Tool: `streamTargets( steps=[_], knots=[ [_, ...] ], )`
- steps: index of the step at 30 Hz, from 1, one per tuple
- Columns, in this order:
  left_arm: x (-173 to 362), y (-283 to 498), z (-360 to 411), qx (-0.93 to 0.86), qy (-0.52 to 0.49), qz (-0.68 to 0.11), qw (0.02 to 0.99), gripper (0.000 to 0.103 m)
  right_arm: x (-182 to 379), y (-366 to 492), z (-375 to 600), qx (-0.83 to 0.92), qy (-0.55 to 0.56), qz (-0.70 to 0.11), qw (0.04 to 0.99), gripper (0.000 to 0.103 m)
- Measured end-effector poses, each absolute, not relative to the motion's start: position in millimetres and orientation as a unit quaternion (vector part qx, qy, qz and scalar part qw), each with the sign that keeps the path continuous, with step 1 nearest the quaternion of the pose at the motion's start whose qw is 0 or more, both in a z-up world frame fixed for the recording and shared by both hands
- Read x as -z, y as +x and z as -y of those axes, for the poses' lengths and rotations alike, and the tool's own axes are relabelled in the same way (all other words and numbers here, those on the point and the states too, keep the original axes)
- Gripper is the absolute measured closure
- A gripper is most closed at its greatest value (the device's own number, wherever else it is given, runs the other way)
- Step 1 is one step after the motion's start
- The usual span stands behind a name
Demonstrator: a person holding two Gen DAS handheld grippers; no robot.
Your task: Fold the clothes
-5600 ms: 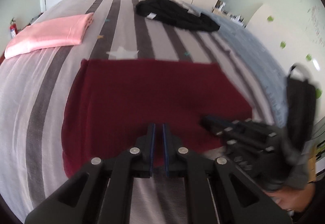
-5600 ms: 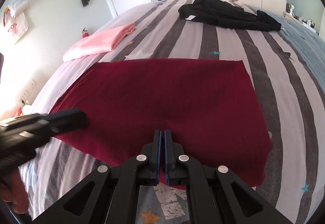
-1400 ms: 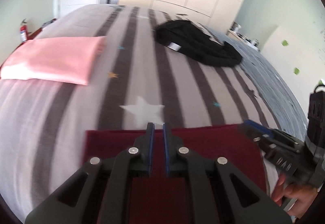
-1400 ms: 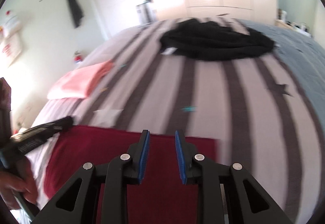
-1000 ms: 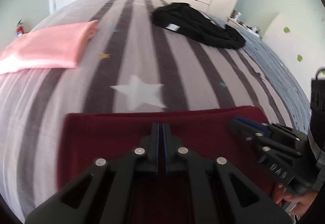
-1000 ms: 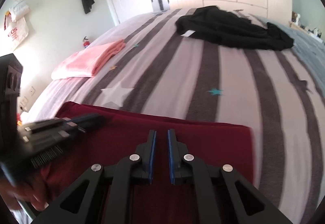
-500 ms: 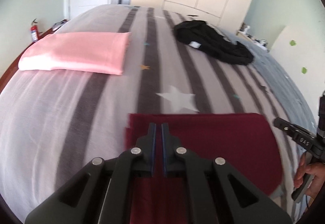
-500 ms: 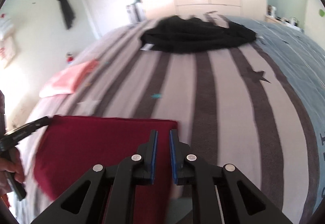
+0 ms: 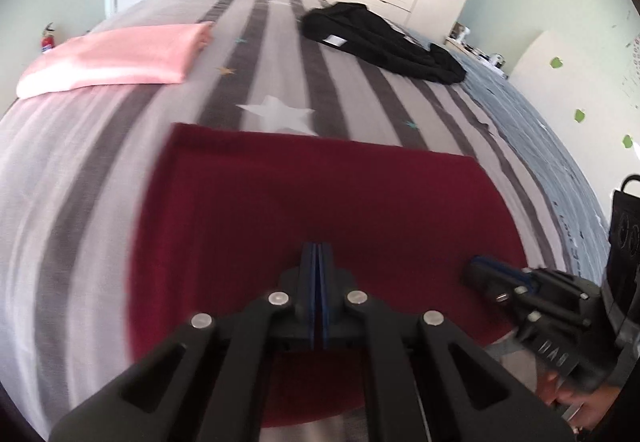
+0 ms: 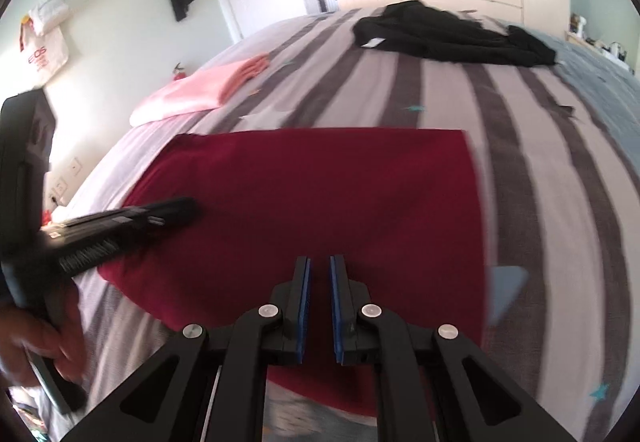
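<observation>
Pulled back toward the near edge since half a second ago, both grippers now over the red cloth [image 9: 304, 201] rather than at its far corners. Folded flat on the striped bed [image 9: 120, 161], near side, far edge just short of the white star [image 9: 276, 113]. Left gripper [image 9: 318, 262] clenched, blue pads together, nothing seen between them. Right gripper [image 10: 319, 282] closing, a narrow gap left between its fingers [image 10: 303, 294], no cloth in it (only hovering above). From the left wrist only: green stickers on the wall [image 9: 580, 115], the right gripper side-on at the cloth's right edge. From the right wrist only: a tote bag [image 10: 46, 49] on the wall, a hand [image 10: 44, 338] around the left gripper's handle. In both: pink cloth [image 9: 120, 57], black pile [image 10: 452, 31], well apart at the far end.
</observation>
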State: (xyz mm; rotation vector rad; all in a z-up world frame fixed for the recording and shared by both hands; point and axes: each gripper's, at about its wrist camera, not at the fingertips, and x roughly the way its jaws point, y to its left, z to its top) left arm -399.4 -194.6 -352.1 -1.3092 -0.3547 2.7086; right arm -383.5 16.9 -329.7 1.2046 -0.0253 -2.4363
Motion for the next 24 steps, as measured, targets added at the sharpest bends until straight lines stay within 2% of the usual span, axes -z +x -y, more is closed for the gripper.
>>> streamTargets(
  steps=[4, 8, 12, 13, 14, 19, 24],
  knots=[
    [348.4, -392.1, 222.8, -0.897, -0.426, 0.115, 0.029, 0.101, 327.5, -383.3, -36.6, 0.88, 0.432, 0.007, 0.197, 0.101],
    [348.1, -385.6, 238.8, -0.897, -0.427, 0.109, 0.008, 0.101, 323.5, -384.2, -46.8, 0.884, 0.43, 0.008, 0.182, 0.101],
    [344.1, -376.4, 250.2, -0.896, -0.426, 0.124, -0.011, 0.101, 320.7, -387.8, -67.6, 0.889, 0.436, 0.027, 0.138, 0.1],
    [342.6, -373.6, 252.1, -0.896, -0.425, 0.131, -0.012, 0.101, 319.8, -388.4, -71.9, 0.889, 0.438, 0.031, 0.129, 0.094],
    [339.3, -370.6, 249.8, -0.897, -0.422, 0.134, -0.003, 0.101, 318.5, -388.4, -74.7, 0.889, 0.44, 0.034, 0.124, 0.094],
    [330.8, -358.9, 206.2, -0.89, -0.423, 0.148, 0.089, 0.101, 302.0, -368.0, -40.3, 0.879, 0.432, 0.044, 0.199, 0.094],
    [336.2, -356.6, 174.3, -0.874, -0.434, 0.165, 0.141, 0.101, 297.6, -349.3, -1.5, 0.865, 0.428, 0.051, 0.256, 0.094]
  ],
)
